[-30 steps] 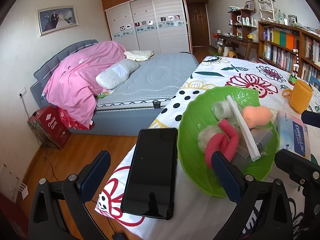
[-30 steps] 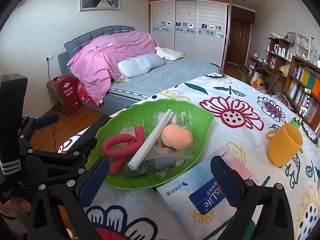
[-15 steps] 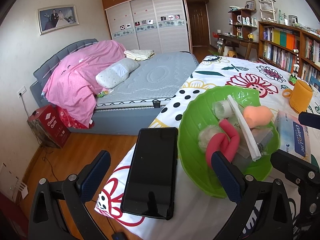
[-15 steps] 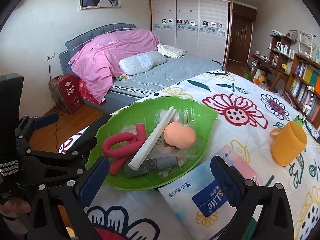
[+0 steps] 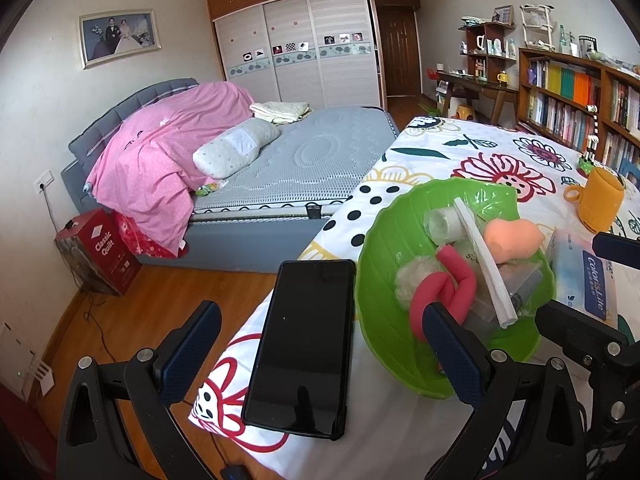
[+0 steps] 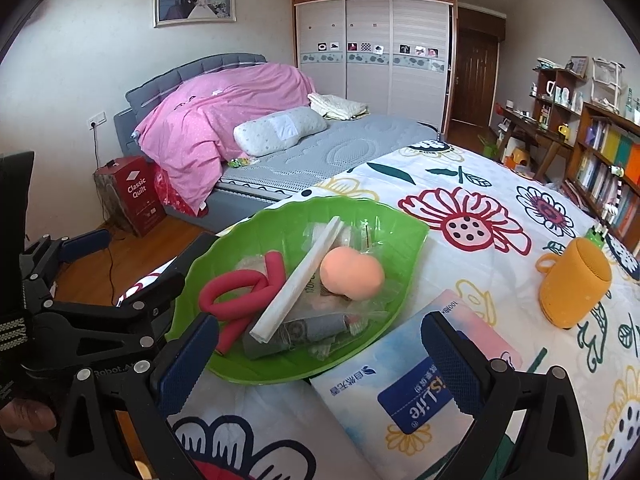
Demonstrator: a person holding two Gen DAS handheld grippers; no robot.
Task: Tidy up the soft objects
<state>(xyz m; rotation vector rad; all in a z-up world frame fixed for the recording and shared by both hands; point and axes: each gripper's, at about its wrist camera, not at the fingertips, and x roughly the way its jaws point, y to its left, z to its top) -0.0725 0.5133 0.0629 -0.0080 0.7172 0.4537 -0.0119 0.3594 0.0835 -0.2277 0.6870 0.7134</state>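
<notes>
A green leaf-shaped bowl point(image 6: 384, 216) point(image 5: 384, 248) on the flowered tablecloth holds a knotted red foam tube point(image 6: 236, 292) point(image 5: 444, 284), a peach sponge point(image 6: 352, 274) point(image 5: 512, 236), a white rolled stick point(image 6: 300, 280) point(image 5: 484, 268) and several clear-wrapped items. A soft tissue pack point(image 6: 408, 384) point(image 5: 588, 276) lies right of the bowl. My left gripper point(image 5: 320, 344) is open, straddling a black phone point(image 5: 304, 344) at the table's near corner. My right gripper point(image 6: 320, 356) is open, low over the bowl's near rim and the tissue pack. The left gripper's body point(image 6: 92, 316) shows at the left of the right wrist view.
An orange mug point(image 6: 572, 280) point(image 5: 600, 200) stands on the table to the right. Beyond the table's left edge are wooden floor, a bed with a pink quilt point(image 5: 160, 160) and a red box point(image 5: 104, 252). Bookshelves point(image 5: 580, 96) line the right wall.
The right wrist view has shifted slightly, so the bowl and tissue pack sit a little further right and lower. The left gripper has hardly moved. Both stay open.
</notes>
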